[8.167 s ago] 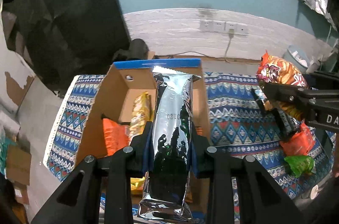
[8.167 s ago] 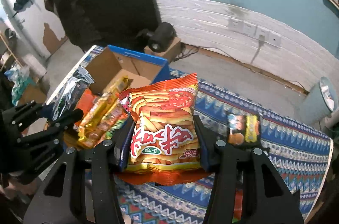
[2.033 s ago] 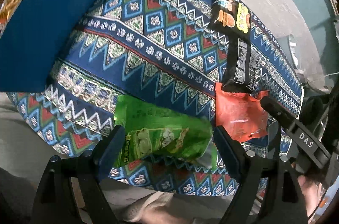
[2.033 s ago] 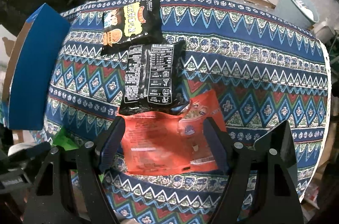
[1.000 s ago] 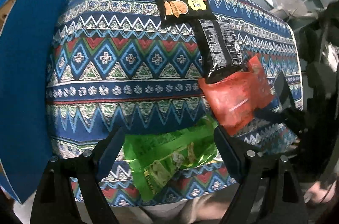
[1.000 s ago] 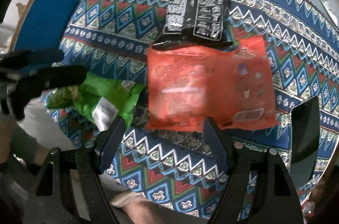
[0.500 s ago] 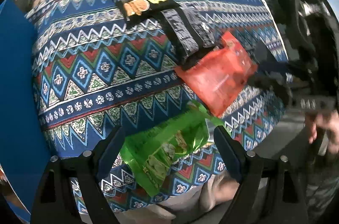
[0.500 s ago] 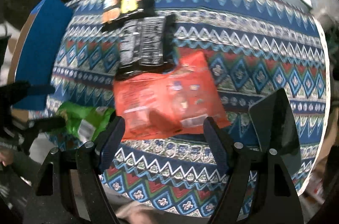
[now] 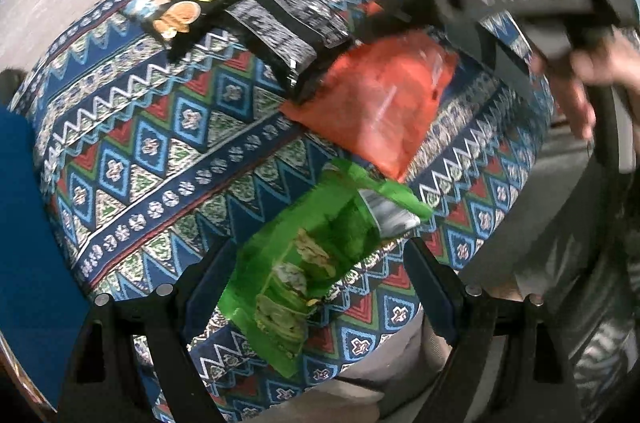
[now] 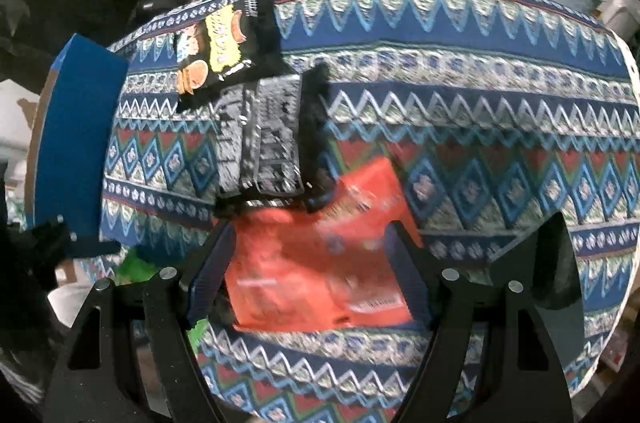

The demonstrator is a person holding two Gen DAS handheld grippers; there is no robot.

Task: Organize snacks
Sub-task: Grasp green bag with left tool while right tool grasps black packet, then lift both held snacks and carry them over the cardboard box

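while both grippers hang over the patterned cloth (image 9: 168,143), each has its jaws spread wide with a snack bag lying between them, neither bag pinched. the left gripper (image 9: 316,283) frames the green bag (image 9: 312,255), which lies slantwise near the cloth's front edge, one silver-lined corner touching the orange bag (image 9: 380,107) beyond it. the right gripper (image 10: 308,263) straddles that orange bag (image 10: 316,263), its fingers (image 10: 212,263) on either side of the bag; the view is too blurred to tell whether they touch it. behind the orange bag, a black bag with white print (image 10: 268,135) overlaps its far edge, and a black bag with yellow art (image 10: 216,55) lies just past that, the two touching. the blue box (image 10: 76,139) stands at the cloth's left end. in the left view the right gripper (image 9: 404,11) and the hand (image 9: 588,79) holding it show blurred at upper right.
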